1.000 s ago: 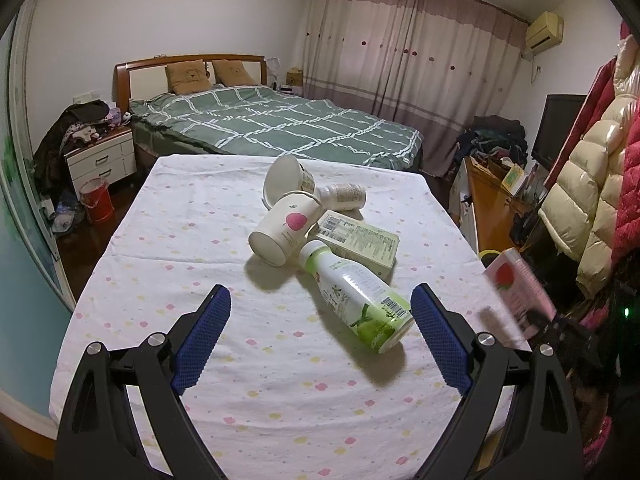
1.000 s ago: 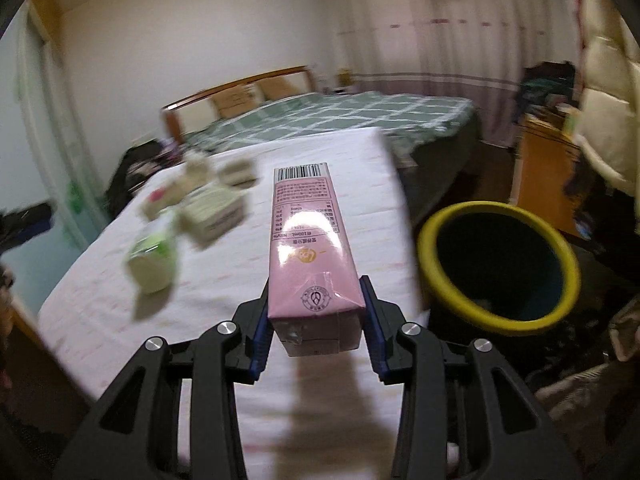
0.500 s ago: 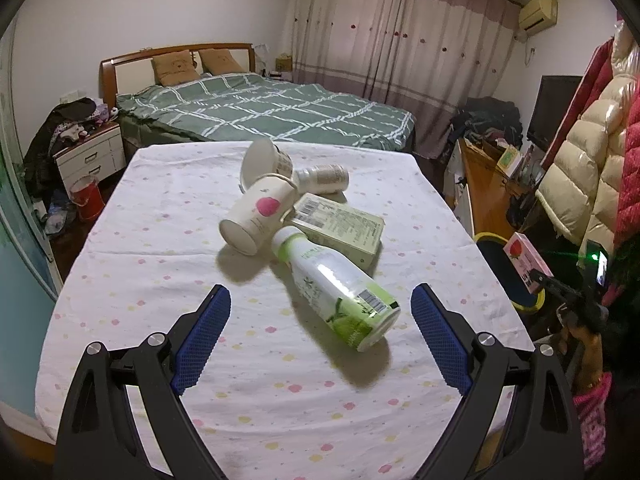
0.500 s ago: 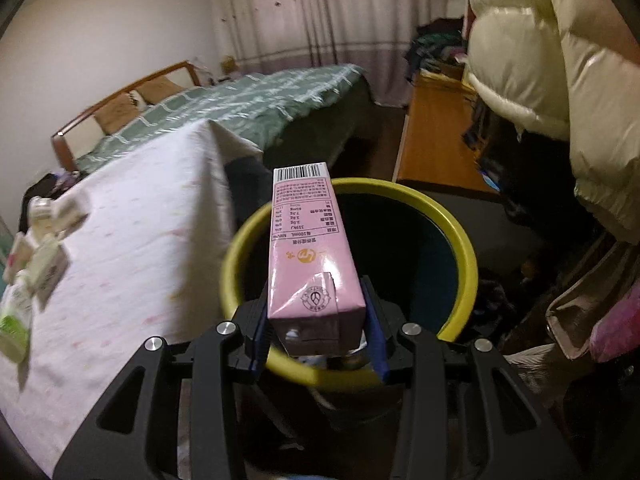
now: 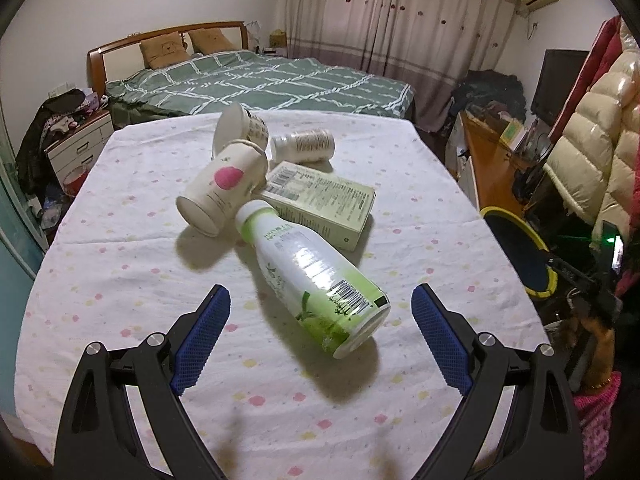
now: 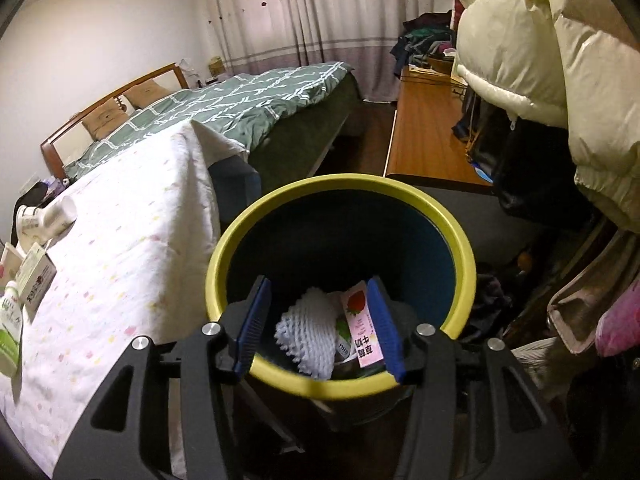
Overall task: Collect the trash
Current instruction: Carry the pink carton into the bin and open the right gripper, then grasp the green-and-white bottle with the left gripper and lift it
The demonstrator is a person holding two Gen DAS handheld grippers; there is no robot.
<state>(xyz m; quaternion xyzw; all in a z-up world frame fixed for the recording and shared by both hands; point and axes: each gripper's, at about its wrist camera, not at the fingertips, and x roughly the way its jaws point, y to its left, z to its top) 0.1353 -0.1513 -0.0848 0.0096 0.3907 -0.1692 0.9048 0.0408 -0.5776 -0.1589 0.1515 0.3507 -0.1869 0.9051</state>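
Bedroom – dotted tablecloth (image 5: 120, 264); left tongs (image 5: 320, 312) wide open, empty; right tongs (image 6: 318, 320) just opened, nothing held, over bin (image 6: 280, 200).

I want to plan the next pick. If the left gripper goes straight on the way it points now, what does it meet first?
Most likely the green-and-white bottle lying on the table. Its base sits between the open fingers of the left gripper, though depth is uncertain.

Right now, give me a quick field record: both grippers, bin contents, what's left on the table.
left gripper: open, over green bottle
right gripper: open, above bin, jaws just opened, nothing between
bin contents: pink carton, white foam net
table leftovers: green bottle, green carton, two paper cups, small white bottle
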